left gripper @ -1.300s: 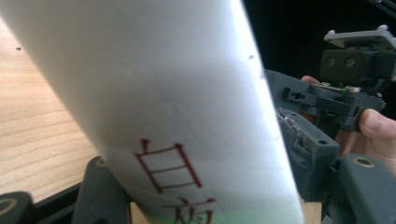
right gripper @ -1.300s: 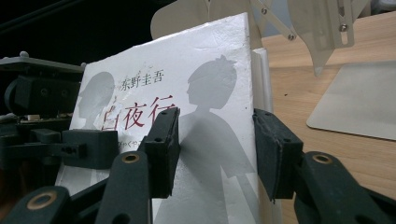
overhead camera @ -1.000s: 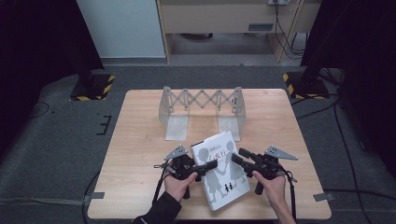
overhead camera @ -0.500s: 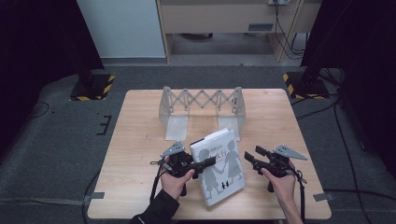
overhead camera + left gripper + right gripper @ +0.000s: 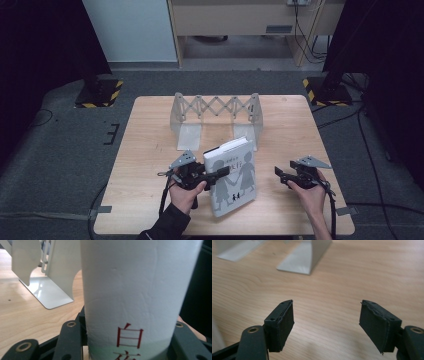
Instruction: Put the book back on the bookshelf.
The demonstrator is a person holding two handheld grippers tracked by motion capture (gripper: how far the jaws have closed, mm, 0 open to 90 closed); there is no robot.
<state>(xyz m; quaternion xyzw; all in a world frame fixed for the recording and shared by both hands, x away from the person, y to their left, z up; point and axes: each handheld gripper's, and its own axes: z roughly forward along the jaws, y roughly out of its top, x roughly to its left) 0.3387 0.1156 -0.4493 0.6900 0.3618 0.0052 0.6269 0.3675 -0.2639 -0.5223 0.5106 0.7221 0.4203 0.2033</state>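
Book (image 5: 231, 175) handling is now shared differently between the two hands. A second ago it lay flat on the table (image 5: 150, 150) with both grippers at its edges; now it is tipped up on its long edge, just in front of the metal book rack (image 5: 217, 112), with its white cover and grey figures facing up and to the right. It is clamped by the left gripper (image 5: 220, 173), whose jaws have closed across the spine over the last second and are now clenched on it; in the left gripper view the white spine with red characters (image 5: 130, 336) is seen wedged between the two black jaws, with one foot plate of the rack (image 5: 50, 293) just beyond.

The right gripper (image 5: 280, 172) has been drawn off to the right and is well apart from the book. Its jaws have just been opening, and in the right gripper view nothing but bare wood is seen between the black pads (image 5: 283, 323); it is released and empty.

Judged from this, the book's weight has been handed over to the left gripper alone, and the step in hand looks like raising the book upright so that it can be carried forward and stood in the rack. The rack is not yet touched by the book. With a single grip near the spine, sagging or twisting of the pages is a risk.
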